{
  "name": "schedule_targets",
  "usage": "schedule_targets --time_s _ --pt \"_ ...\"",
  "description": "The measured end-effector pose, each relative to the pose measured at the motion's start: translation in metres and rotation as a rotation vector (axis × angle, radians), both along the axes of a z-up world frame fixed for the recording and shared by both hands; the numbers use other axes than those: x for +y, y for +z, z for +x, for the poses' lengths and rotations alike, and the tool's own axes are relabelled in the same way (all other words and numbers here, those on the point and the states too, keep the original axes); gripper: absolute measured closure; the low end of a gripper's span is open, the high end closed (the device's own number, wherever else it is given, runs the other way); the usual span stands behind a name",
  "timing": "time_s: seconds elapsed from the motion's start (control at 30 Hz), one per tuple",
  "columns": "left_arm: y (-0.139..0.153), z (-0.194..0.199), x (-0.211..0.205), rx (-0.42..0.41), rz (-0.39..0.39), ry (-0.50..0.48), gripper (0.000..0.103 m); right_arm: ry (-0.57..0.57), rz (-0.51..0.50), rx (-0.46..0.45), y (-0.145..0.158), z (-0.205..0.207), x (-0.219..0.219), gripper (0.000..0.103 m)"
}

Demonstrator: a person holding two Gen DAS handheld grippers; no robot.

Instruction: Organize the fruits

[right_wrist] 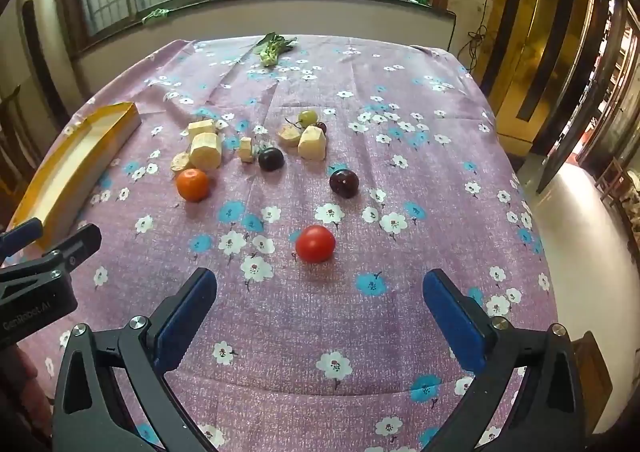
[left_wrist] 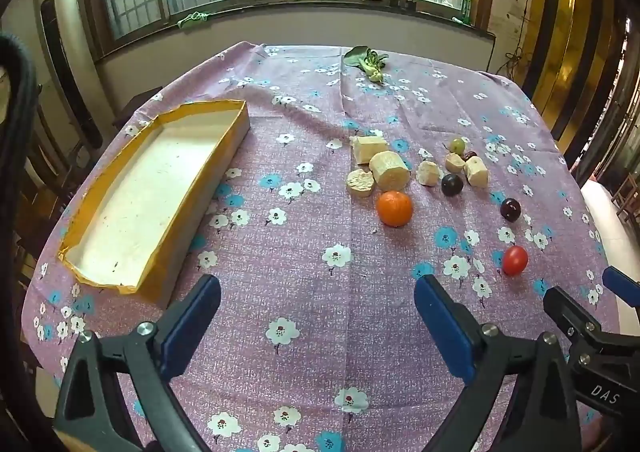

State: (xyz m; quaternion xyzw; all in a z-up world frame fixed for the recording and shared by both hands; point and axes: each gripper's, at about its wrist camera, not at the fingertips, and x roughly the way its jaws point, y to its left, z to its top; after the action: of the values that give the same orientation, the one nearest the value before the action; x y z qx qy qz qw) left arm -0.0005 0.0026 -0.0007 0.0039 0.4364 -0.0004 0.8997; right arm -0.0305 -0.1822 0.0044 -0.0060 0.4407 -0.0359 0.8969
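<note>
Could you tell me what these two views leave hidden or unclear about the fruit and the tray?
- Yellow tray: right wrist view shows only its side wall; the inside is hidden and the left edge crops it.
- Small dark fruit: left wrist view, mostly hidden behind a pale chunk.
- Leafy green: both views, too far away to identify.
- Pale chunks: kind unclear.

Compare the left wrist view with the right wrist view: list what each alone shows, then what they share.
Left wrist only: the whole inside of the yellow box, which holds nothing.
Right wrist only: the bright floor beside the table.
Both: the orange, the red tomato, dark plums, pale cut chunks, a green grape, the leafy green, and both grippers, open, holding nothing.
</note>
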Motion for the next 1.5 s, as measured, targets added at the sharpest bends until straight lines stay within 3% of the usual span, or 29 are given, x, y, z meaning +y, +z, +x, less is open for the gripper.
schedule_targets --time_s 0.27,0.93,1.07,1.5 --pt "0.004 -0.010 0.001 -0.018 -0.009 -0.015 0.004 0.003 -0.012 -0.003 0.003 -0.007 0.006 0.000" --pt "-0.008 -0.006 -0.014 0.026 -0.047 -0.052 0.004 -0.022 -0.012 -0.004 0.000 -0.010 -0.004 0.000" --pt "-0.011 -0.005 -0.015 0.003 0.001 -0.049 0.004 -0.014 -0.011 -0.007 -0.001 -0.007 -0.002 0.000" --pt "-0.020 0.008 -0.012 0.026 0.023 -0.039 0.004 -0.024 0.018 0.025 -0.012 0.008 -0.009 0.000"
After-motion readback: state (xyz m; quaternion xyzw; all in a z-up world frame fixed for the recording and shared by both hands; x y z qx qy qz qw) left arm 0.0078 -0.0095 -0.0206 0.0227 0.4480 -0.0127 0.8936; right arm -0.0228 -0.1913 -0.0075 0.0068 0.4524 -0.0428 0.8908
